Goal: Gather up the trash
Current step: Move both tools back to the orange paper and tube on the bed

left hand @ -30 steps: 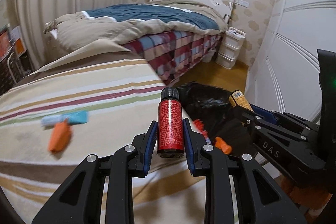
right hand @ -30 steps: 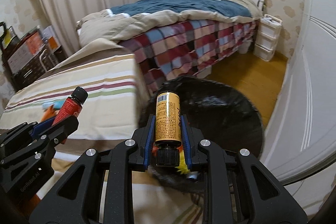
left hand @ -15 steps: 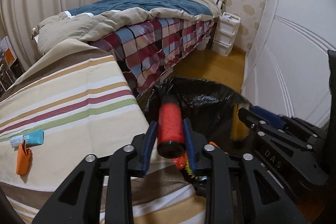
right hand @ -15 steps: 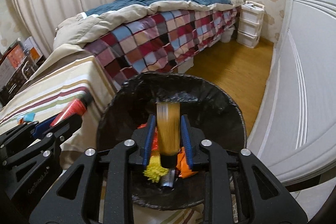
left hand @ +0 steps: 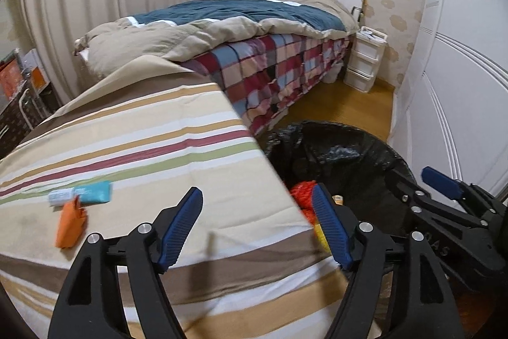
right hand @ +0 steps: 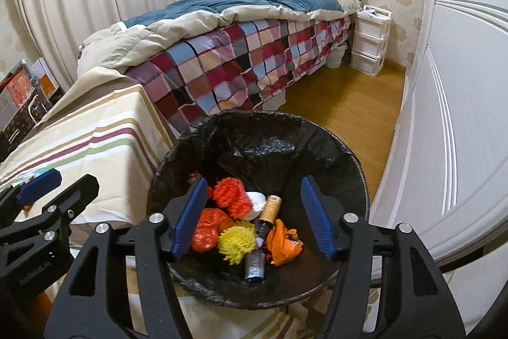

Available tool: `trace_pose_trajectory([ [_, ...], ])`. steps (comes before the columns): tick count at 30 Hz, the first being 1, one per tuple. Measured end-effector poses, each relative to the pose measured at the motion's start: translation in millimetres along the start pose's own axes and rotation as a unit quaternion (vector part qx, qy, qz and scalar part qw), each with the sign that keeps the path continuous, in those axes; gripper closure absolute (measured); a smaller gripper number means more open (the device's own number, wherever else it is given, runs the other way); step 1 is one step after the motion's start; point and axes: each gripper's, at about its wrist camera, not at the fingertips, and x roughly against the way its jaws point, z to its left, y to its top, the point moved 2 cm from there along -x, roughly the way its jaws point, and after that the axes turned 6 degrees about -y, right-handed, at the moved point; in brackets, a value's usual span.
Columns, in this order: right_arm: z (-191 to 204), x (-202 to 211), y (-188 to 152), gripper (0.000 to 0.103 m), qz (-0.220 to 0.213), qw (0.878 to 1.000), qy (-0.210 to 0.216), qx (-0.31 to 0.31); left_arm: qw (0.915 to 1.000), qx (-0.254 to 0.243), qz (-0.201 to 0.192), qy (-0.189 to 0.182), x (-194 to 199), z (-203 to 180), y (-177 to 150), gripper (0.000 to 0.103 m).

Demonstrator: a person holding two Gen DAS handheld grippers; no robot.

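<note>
Left wrist view showed the left tool [left hand: 257, 226] spread wide and empty, poised over the near edge of the striped surface [left hand: 158, 148]. Two pieces of trash lay on that surface ahead and to the left of it: an orange wrapper [left hand: 71, 223] and, touching its far end, a teal packet [left hand: 85, 194]. The packet's long axis ran roughly crosswise to the fingers; the wrapper lay more along them. The bin [left hand: 349, 148] stood to the right, just beside the surface's corner, with the right tool over it.

Right wrist view showed the right tool [right hand: 254, 215] released too, holding nothing, directly above the bin [right hand: 358, 177]. Inside lay an amber bottle [right hand: 270, 207], red, orange and yellow scraps, and a second bottle [right hand: 254, 266]. The surface [right hand: 104, 132] sat to the left.

By my reading, the left tool was nearer the remaining trash, and would need to swing left and forward.
</note>
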Motion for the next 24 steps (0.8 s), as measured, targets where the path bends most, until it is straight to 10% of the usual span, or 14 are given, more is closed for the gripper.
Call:
trace_pose_trajectory([
  [24, 124.0, 30.6, -21.1, 0.030, 0.012, 0.992, 0.082, 0.091, 0.9877, 0.085, 0.002, 0.131, 48.8, 134.4, -36.9, 0.028],
])
